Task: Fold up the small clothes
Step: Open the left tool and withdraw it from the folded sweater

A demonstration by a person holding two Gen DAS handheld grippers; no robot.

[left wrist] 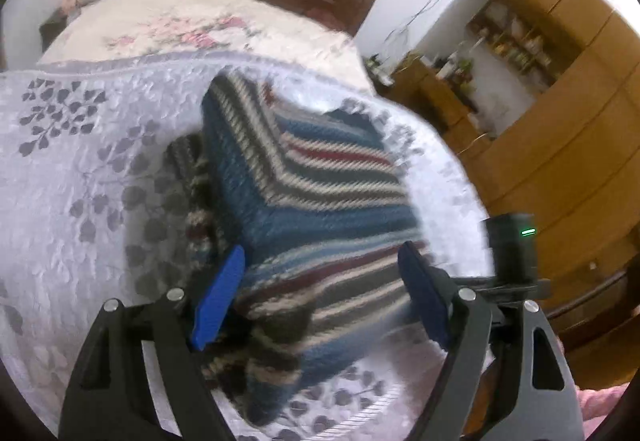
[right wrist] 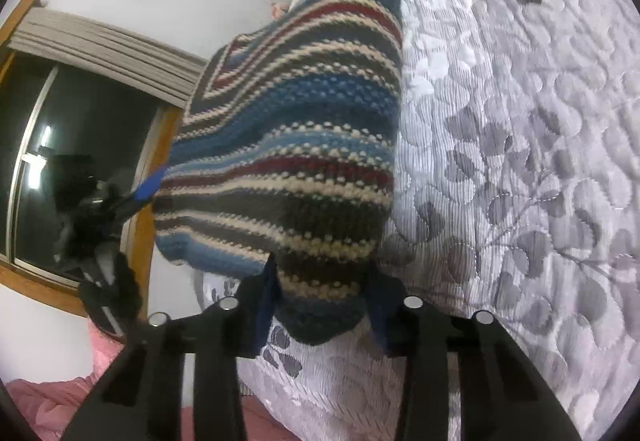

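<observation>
One striped knit sweater (left wrist: 320, 177) is the only garment in play, lying on a white quilted bedspread with grey leaf print (left wrist: 80, 145). In the left wrist view it fills the middle of the picture, with a diagonal crease running from about eleven o'clock down toward the centre where one portion is turned over another, and a rumpled dark sleeve or edge bunched at seven o'clock. The left gripper (left wrist: 320, 293) has its blue pads spread wide, one on either side of the near striped portion, gripping nothing that can be seen. In the right wrist view the sweater (right wrist: 288, 145) rises off the bedspread (right wrist: 520, 161) toward twelve o'clock, its lower corner sitting between the pads of the right gripper (right wrist: 320, 301), which stand close on that corner; it looks pinched there, though the contact itself is partly hidden by the knit. The left gripper (right wrist: 146, 193) shows as a blue tip at nine o'clock, touching or just beside the sweater's far edge. By my reading the fold is partway: at least one turn is in, the bundle is loose and uneven, and the lifted flap remains to be laid over and flattened. A window (right wrist: 80, 145) is behind.
</observation>
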